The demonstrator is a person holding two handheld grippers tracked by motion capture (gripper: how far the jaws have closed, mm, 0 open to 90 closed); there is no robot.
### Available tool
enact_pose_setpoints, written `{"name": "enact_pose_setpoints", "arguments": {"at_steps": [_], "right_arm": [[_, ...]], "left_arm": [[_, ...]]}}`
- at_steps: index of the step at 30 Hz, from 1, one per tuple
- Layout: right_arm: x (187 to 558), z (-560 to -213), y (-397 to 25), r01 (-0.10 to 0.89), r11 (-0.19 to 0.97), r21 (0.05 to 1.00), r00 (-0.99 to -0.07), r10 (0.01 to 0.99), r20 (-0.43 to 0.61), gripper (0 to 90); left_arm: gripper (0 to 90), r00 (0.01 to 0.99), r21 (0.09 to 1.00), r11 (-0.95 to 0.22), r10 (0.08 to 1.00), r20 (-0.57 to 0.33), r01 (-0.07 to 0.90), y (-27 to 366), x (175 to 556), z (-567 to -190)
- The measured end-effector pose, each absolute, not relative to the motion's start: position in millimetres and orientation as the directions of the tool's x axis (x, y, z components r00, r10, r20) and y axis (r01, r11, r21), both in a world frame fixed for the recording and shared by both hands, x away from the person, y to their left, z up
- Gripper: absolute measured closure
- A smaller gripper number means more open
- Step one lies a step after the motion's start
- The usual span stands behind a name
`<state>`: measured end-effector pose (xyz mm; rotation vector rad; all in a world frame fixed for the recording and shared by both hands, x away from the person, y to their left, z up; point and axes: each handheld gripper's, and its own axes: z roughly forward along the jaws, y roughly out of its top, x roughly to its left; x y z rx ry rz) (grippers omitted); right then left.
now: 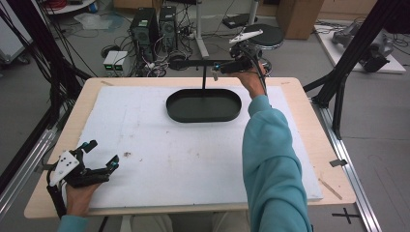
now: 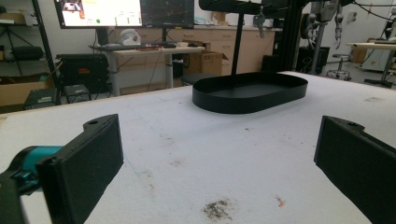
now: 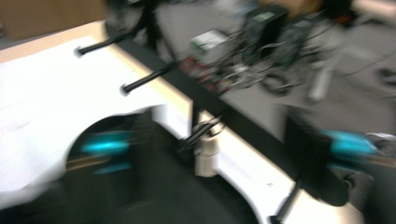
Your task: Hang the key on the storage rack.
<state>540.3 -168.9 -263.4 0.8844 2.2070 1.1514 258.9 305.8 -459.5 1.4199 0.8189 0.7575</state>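
A: What is the right claw [image 1: 223,66] after, up at the far edge of the worktop [image 1: 309,145]?

B: A small pale tag, or possibly a key fob [image 3: 206,156], hanging from one of the pegs on the black rack [image 1: 203,63] that stands over the oval tray [image 1: 203,106]. In the right gripper view it dangles by a thin ring from a peg, just above the tray's rim, and sits between the two jaws.

A: How would it handle?

B: Light, by the look of it, and free to swing on its ring, so a nudge would likely set it turning. The body seems stiff and smooth, perhaps a little slippery. The flat sides of the pale body look like the best place to pinch, below the ring, so the piece can then be lifted off along the peg rather than pulled down against it.

A: And is the right claw on it?

B: No. The jaws stand well apart on either side of the tag, touching nothing that can be made out. That view is smeared with motion blur, so the exact gap is hard to judge.

A: The left claw [image 1: 99,155]?

B: It rests low at the near left corner, over the white mat [image 1: 145,145], well apart from the tray. Its jaws are spread wide with nothing between them; the left gripper view shows bare, slightly stained mat in the gap.
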Motion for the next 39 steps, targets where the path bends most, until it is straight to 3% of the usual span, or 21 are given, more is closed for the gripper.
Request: {"name": "enact_pose_setpoints", "arguments": {"at_steps": [1, 2, 4, 16, 23, 32, 39], "right_arm": [[540, -263, -169, 0.316, 0.433, 0.844, -0.667, 0.734, -0.126, 8.5], [535, -260, -170, 0.318, 0.411, 0.854, -0.653, 0.748, -0.117, 0.5], [527, -254, -172, 0.329, 0.371, 0.868, -0.670, 0.740, -0.062, 0.5], [452, -248, -194, 0.221, 0.348, 0.911, -0.763, 0.644, -0.061, 0.5], [402, -292, -230, 0.178, 0.318, 0.931, -0.812, 0.582, -0.044, 0.5], [358, -374, -289, 0.178, 0.194, 0.965, -0.758, 0.653, 0.009, 0.5], [335, -414, -312, 0.140, 0.143, 0.980, -0.740, 0.673, 0.007, 0.5]], "left_arm": [[1.7, 0.529, 0.999, 0.018, 0.848, -0.032, 0.032, 306, 259, -459], [1.7, 0.528, 0.999, 0.022, 0.848, -0.034, 0.030, 306, 259, -460], [1.7, 0.529, 0.999, 0.028, 0.848, -0.040, 0.031, 306, 259, -460], [1.7, 0.532, 0.999, 0.019, 0.846, -0.032, 0.029, 306, 259, -460], [1.8, 0.530, 0.999, 0.015, 0.847, -0.028, 0.028, 305, 259, -460], [1.7, 0.534, 1.000, 0.011, 0.845, -0.024, 0.028, 305, 259, -459], [1.7, 0.536, 1.000, 0.017, 0.844, -0.025, 0.020, 305, 258, -460]]}}
